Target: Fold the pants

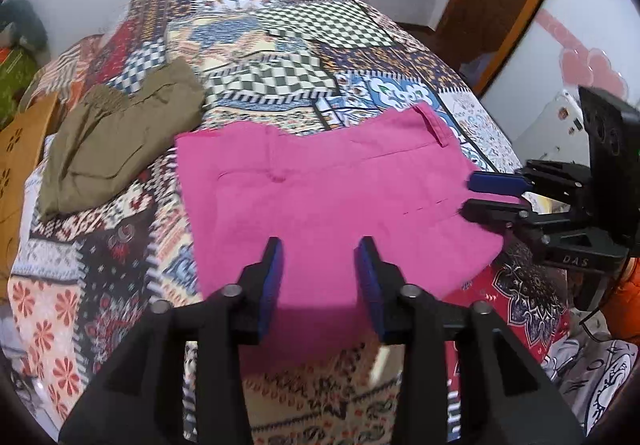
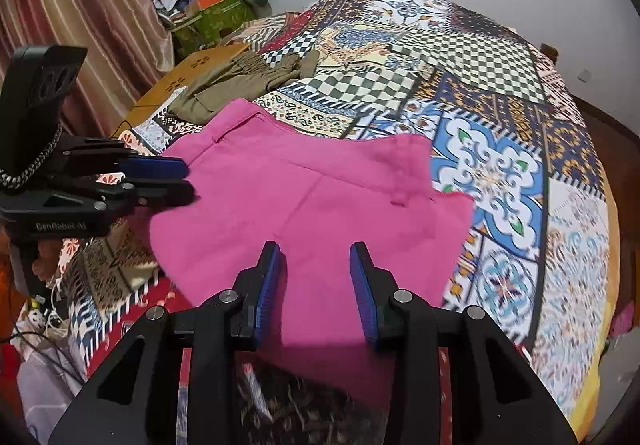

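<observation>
Hovering wide open and empty over the near edge of the pink pants (image 1: 320, 197), the left gripper (image 1: 320, 257) and right gripper (image 2: 316, 261) are risking pinching the patterned bedsheet (image 1: 280, 45) underneath too.

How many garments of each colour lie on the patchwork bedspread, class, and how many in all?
Pink: 1, the folded pink cotton pants lying flat under both open grippers, left gripper and right gripper.
Olive-green: 1, the crumpled olive-green fabric pants further back on the patchwork bedspread.
Total: 2 garments.
</observation>
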Motion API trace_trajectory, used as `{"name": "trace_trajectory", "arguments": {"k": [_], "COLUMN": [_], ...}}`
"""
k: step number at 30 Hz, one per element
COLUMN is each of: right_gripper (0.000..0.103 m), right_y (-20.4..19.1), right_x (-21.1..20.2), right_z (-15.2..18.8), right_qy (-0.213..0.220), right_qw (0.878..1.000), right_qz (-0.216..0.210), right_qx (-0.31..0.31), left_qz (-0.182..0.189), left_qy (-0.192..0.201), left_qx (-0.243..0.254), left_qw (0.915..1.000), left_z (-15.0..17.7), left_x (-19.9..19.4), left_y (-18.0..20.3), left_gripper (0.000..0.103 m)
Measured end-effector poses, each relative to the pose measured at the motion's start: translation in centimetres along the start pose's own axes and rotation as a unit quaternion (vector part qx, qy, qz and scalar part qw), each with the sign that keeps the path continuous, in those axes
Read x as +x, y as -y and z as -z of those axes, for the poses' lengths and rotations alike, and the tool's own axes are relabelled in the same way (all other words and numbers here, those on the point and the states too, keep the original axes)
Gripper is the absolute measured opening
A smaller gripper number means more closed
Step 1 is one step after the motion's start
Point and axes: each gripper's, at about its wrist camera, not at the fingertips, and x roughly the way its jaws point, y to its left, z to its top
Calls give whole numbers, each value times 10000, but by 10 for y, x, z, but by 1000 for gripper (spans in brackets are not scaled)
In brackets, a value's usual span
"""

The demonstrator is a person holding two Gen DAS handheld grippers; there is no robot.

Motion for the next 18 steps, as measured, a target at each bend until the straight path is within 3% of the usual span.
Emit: {"name": "trace_trajectory", "arguments": {"k": [3,11,18], "right_gripper": [38,39,47], "right_y": [7,15,18], "right_x": [-7,-20,-27], "right_z": [6,25,29], "right_qy": [8,-2,-13], "right_qw": [9999,9994,9987], "right_qz": [80,222,335], "right_qx": [117,258,375], "left_qz": [-61,-140,-308], "left_qy": [12,-144,-136], "left_qx": [-132,-545,-533], "left_qw": [9999,9983,9980], "left_z": [11,39,37], "left_x": [-6,-7,-14], "left_y": [-8,-27,-24], "left_gripper": [47,48,48]}}
